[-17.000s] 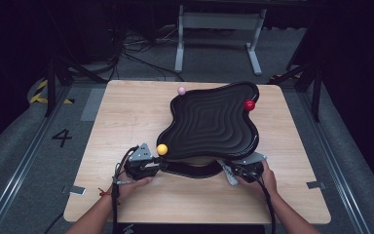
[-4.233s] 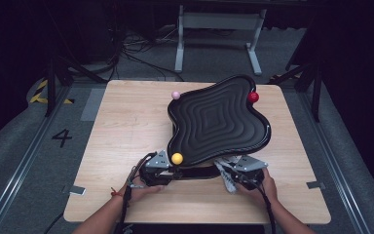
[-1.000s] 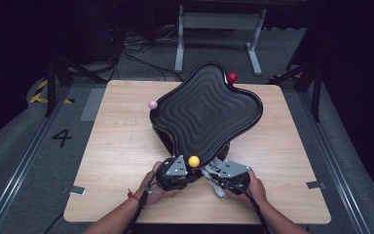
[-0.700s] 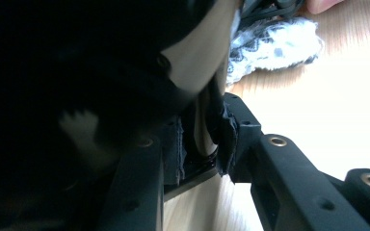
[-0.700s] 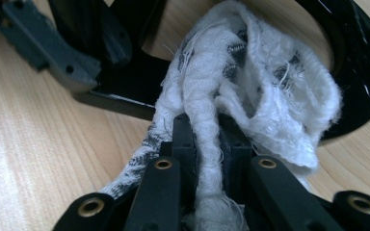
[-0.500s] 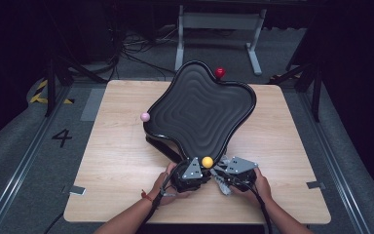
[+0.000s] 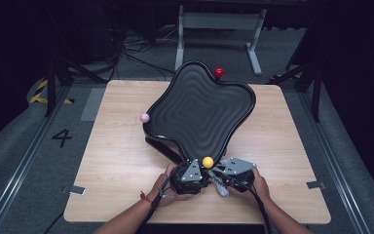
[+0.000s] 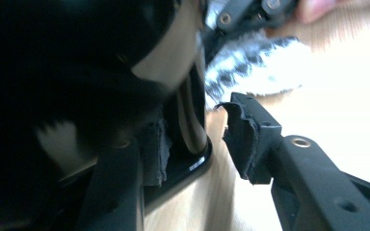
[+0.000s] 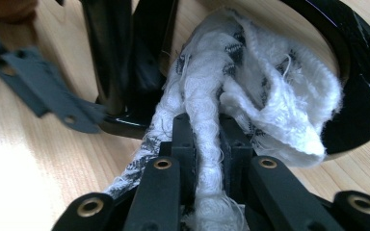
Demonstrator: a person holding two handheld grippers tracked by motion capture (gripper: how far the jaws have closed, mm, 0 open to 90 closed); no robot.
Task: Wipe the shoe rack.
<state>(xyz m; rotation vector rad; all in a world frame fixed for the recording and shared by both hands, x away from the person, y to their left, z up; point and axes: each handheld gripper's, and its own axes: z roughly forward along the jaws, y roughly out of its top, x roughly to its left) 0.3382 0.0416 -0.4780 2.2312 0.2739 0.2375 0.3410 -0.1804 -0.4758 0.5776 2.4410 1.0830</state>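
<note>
Dark floor and cables surround a pale wooden table point(image 7: 117, 161) where a wavy black tray point(image 7: 199, 109) sits tilted, its near corner by both hands. Red point(image 7: 218, 72), pink point(image 7: 144, 117) and yellow point(image 7: 208, 162) balls sit at its rim. The left gripper point(image 8: 197, 144) has just been opening, its jaws apart around the tray's edge. The right gripper point(image 9: 207, 139) is clamped on a white cloth point(image 9: 250, 82) at the rim.
</note>
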